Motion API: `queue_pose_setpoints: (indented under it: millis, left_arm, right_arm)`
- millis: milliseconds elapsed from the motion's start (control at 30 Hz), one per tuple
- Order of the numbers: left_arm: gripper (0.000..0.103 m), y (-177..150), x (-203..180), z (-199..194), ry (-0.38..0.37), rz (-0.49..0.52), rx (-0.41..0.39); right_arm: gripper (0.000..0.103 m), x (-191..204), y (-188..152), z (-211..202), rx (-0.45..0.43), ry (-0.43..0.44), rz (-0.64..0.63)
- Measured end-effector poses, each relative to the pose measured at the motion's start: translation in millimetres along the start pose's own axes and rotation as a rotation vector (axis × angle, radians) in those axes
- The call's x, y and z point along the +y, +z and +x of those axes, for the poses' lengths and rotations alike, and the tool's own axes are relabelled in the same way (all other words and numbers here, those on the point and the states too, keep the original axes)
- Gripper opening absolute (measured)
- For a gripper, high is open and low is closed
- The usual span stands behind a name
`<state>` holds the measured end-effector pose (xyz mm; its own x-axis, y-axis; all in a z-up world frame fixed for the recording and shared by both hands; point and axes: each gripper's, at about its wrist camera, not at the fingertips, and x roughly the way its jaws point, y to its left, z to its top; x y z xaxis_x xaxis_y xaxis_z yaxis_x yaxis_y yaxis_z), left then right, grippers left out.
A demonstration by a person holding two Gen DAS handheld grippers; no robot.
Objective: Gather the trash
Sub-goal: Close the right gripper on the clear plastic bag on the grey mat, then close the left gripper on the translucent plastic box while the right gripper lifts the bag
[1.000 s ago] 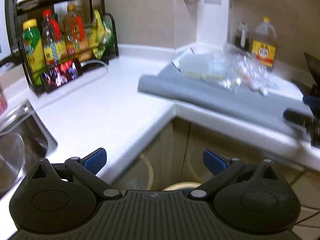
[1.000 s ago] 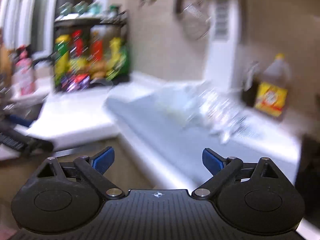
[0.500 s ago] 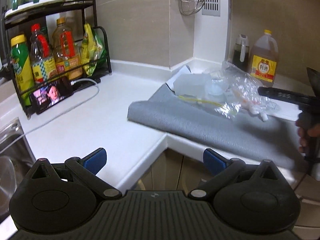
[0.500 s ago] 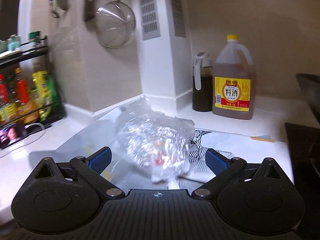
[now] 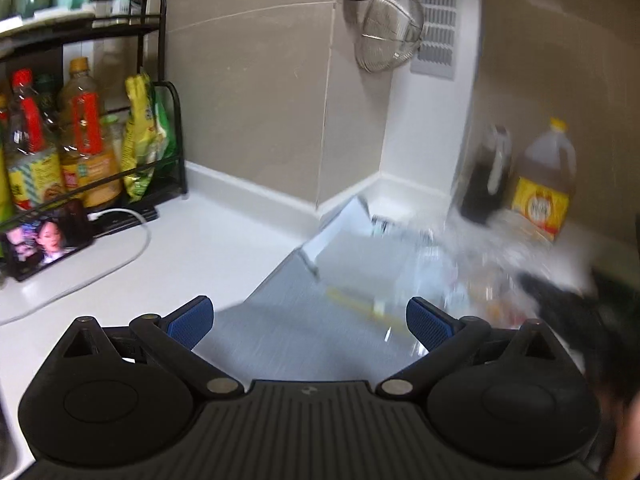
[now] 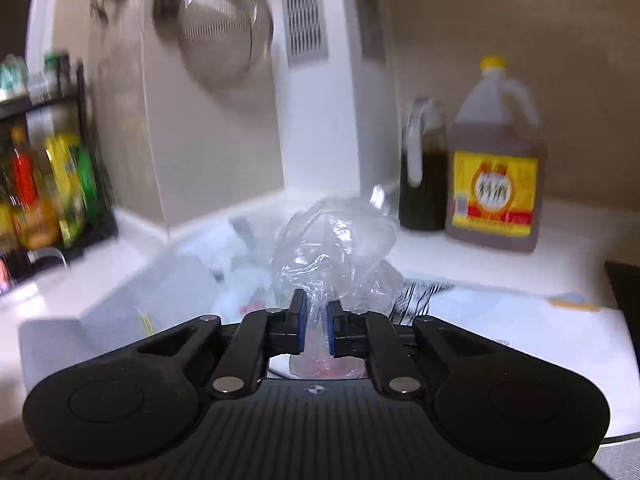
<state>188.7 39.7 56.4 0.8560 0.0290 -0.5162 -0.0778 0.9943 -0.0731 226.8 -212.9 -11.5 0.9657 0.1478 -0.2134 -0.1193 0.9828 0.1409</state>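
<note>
A crumpled clear plastic bag (image 6: 336, 240) with scraps inside sits on the counter corner. My right gripper (image 6: 314, 326) is shut on the bag's near part, which is pinched between the blue pads. In the left wrist view the same trash pile (image 5: 472, 268) is blurred on a grey mat (image 5: 304, 320), next to a flat clear plastic sheet (image 5: 356, 252) and a thin yellow strip (image 5: 352, 300). My left gripper (image 5: 308, 320) is open and empty, held above the mat's near end. The right gripper's dark body (image 5: 568, 300) shows at the right.
A large jug with a yellow label (image 6: 494, 172) and a dark bottle (image 6: 424, 172) stand behind the trash. A black rack of bottles (image 5: 80, 140) and a phone (image 5: 44, 240) with a white cable are on the left. A metal strainer (image 5: 392, 32) hangs on the wall.
My right gripper has closed on the clear plastic bag. My left gripper has moved forward over the grey mat, staying open.
</note>
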Motion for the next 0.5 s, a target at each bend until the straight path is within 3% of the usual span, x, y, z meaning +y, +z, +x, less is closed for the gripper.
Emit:
queue_pose_setpoints:
  millis: [167, 300, 500]
  left_arm:
    - [0.103, 35, -18, 57, -0.01, -0.138, 0.064]
    - [0.103, 51, -37, 108, -0.003, -0.21, 0.148]
    - [0.103, 56, -53, 167, 0.019, -0.326, 0.258]
  right_arm:
    - [0.01, -13, -10, -20, -0.179, 0.082, 0.046]
    - [0.01, -20, -10, -21, -0.206, 0.16, 0.075]
    - [0.01, -27, -7, -19, -0.192, 0.135, 0.121]
